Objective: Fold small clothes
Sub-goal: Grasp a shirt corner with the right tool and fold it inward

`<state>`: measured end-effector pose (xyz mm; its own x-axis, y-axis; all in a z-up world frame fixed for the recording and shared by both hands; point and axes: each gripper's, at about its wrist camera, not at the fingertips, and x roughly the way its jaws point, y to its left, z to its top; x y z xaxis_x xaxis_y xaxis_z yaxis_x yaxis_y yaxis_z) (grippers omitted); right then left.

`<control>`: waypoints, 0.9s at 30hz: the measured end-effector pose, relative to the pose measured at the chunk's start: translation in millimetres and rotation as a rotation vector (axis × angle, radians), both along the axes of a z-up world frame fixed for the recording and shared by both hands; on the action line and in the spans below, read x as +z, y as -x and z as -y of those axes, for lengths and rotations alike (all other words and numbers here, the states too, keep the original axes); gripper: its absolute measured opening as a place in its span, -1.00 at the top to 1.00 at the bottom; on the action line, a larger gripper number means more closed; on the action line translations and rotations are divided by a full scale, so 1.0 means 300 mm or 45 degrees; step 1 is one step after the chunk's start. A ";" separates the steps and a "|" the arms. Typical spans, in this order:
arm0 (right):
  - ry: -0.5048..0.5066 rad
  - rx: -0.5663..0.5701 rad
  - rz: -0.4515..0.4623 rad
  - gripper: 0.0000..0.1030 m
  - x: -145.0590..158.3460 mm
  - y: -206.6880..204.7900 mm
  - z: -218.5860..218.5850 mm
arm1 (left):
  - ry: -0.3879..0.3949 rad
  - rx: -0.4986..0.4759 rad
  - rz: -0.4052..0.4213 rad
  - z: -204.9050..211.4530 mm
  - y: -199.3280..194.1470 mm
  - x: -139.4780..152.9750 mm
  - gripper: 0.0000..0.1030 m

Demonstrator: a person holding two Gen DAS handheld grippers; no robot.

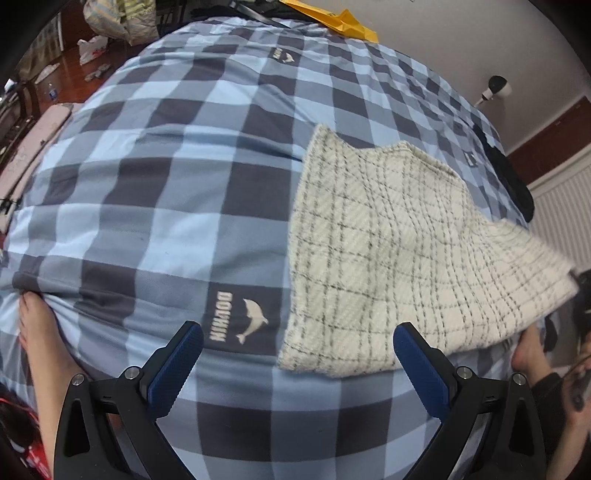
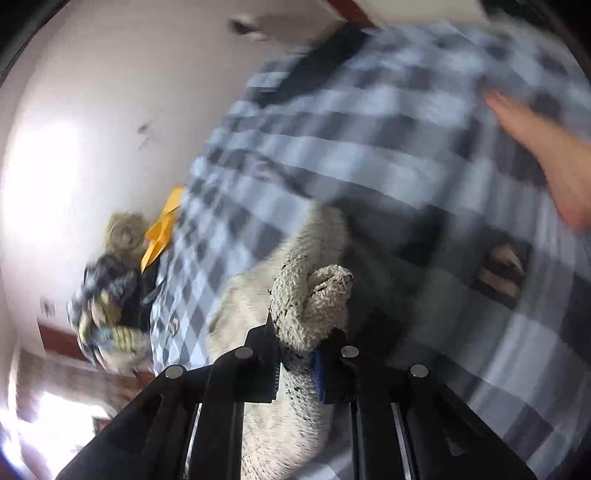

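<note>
A cream knitted garment with a thin dark grid pattern [image 1: 388,243] lies on the blue checked bedspread [image 1: 155,177], right of centre in the left wrist view. Its right corner is lifted off the bed toward the frame's right edge. My left gripper [image 1: 297,343] is open and empty, just in front of the garment's near edge. My right gripper [image 2: 295,365] is shut on a bunched corner of the cream garment [image 2: 310,299], which sticks up between the jaws. The right wrist view is motion-blurred.
A bare foot [image 1: 33,325] rests on the bedspread at the left. A yellow object [image 1: 343,20] lies at the far bed edge. A dark item [image 1: 506,173] lies at the right bed edge near a radiator [image 1: 561,206]. Bags sit on the floor [image 1: 118,22].
</note>
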<state>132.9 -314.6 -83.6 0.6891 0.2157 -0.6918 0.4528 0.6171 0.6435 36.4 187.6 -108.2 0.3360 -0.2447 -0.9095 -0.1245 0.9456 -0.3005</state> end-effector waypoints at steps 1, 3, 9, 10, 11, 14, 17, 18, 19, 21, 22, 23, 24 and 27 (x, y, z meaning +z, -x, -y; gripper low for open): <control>0.052 0.059 0.030 0.80 0.044 -0.032 -0.070 | -0.009 0.011 0.011 -0.008 -0.003 0.007 -1.00; 0.152 0.184 0.081 0.79 0.113 -0.083 -0.217 | -0.009 0.039 0.032 -0.024 -0.005 0.017 -1.00; 0.421 0.647 0.180 0.79 0.186 -0.141 -0.749 | -0.005 0.234 0.128 -0.149 0.003 0.051 -1.00; 0.457 0.726 0.179 0.79 0.166 -0.138 -0.841 | -0.001 0.287 0.147 -0.187 0.010 0.059 -1.00; 0.496 0.807 0.179 0.79 0.137 -0.132 -0.931 | 0.002 0.325 0.160 -0.216 0.014 0.060 -1.00; 0.549 1.006 0.130 0.79 0.003 -0.106 -1.134 | 0.006 0.418 0.182 -0.292 0.033 0.060 -1.00; 0.529 1.162 -0.010 0.77 -0.181 -0.091 -1.251 | 0.005 0.425 0.161 -0.319 0.033 0.033 -1.00; 0.533 1.210 -0.075 0.73 -0.247 -0.093 -1.285 | 0.001 0.420 0.154 -0.320 0.032 0.026 -1.00; 0.541 1.256 -0.134 0.69 -0.319 -0.077 -1.307 | -0.002 0.415 0.150 -0.319 0.031 0.020 -1.00; 0.549 1.327 -0.185 0.64 -0.420 -0.038 -1.307 | -0.007 0.396 0.151 -0.304 0.024 0.015 -1.00; 0.535 1.351 -0.179 0.60 -0.435 -0.025 -1.296 | -0.012 0.372 0.156 -0.288 0.015 0.016 -1.00; 0.474 1.381 -0.164 0.47 -0.444 -0.011 -1.271 | -0.021 0.349 0.164 -0.269 0.008 0.019 -1.00; 0.394 1.408 -0.165 0.17 -0.443 -0.002 -1.245 | -0.029 0.326 0.170 -0.252 0.003 0.023 -1.00; 0.183 1.472 -0.179 -0.11 -0.398 -0.004 -1.165 | -0.016 0.239 0.191 -0.183 -0.020 0.037 -1.00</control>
